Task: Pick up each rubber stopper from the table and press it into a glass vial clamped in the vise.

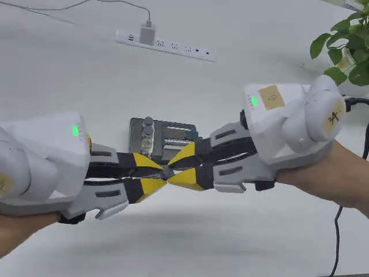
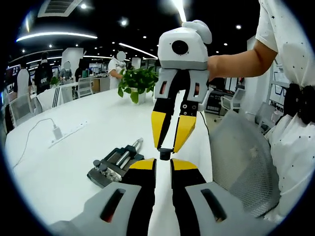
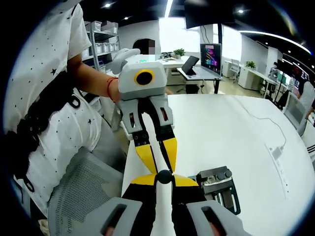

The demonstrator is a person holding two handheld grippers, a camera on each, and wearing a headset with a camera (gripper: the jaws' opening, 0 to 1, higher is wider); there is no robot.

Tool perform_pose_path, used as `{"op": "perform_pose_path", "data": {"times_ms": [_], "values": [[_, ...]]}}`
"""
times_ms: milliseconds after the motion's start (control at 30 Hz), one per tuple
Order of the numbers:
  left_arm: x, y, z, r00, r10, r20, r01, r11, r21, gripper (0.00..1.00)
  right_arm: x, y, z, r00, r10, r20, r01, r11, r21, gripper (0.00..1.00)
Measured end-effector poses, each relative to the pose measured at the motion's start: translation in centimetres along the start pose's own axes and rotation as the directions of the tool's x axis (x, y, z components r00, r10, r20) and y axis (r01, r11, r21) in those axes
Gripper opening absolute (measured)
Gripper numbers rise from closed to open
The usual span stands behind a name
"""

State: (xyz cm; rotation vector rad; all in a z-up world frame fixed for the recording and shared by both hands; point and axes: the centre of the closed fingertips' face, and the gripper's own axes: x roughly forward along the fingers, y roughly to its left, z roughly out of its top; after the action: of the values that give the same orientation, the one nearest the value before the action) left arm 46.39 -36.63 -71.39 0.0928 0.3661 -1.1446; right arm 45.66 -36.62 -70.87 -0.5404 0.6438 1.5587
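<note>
above the white table (image 1: 86, 81), the right gripper (image 2: 165, 149) is clenched on a small dark rubber stopper (image 2: 165, 154). the left gripper (image 3: 162, 170) meets it tip to tip, and its jaws are close together at the same stopper. i cannot tell if the left one squeezes it or only touches it. the stopper is up in the air, off the table. just behind the tips the grey vise (image 1: 173, 138) sits on the table. two small vials (image 1: 148, 128) stand in it, side by side, each with a grey top. farther back lies a white power strip (image 1: 167, 45), and a green plant (image 1: 346, 46) stands at the right edge.
</note>
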Motion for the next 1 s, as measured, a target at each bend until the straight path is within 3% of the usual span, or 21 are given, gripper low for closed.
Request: {"op": "perform_pose_path", "data": {"times_ms": [167, 333, 467, 800, 1000], "values": [[-1.4, 1.5, -1.1, 0.9988, 0.049, 0.004, -0.049, 0.998, -0.036, 0.20, 0.3, -1.8, 0.4, 0.9994, -0.033, 0.005, 0.033, 0.999, 0.043, 0.06], [-3.0, 3.5, -2.6, 0.9923, 0.124, -0.009, -0.124, 0.990, -0.063, 0.30, 1.2, -4.8, 0.0, 0.9936, -0.106, -0.039, 0.109, 0.991, 0.083, 0.06], [-4.1, 4.6, -3.3, 0.9872, 0.159, 0.001, -0.159, 0.984, -0.077, 0.37, 2.1, -6.7, -0.5, 0.9877, -0.130, -0.086, 0.138, 0.986, 0.095, 0.06], [-5.7, 6.3, -5.0, 0.9826, 0.185, 0.017, -0.183, 0.979, -0.093, 0.58, 5.2, -9.6, -2.5, 0.9705, -0.137, -0.198, 0.160, 0.982, 0.105, 0.06], [-5.8, 6.5, -5.9, 0.9830, 0.183, 0.010, -0.181, 0.977, -0.113, 0.65, 6.3, -10.5, -4.1, 0.9533, -0.140, -0.267, 0.169, 0.982, 0.087, 0.06]]}}
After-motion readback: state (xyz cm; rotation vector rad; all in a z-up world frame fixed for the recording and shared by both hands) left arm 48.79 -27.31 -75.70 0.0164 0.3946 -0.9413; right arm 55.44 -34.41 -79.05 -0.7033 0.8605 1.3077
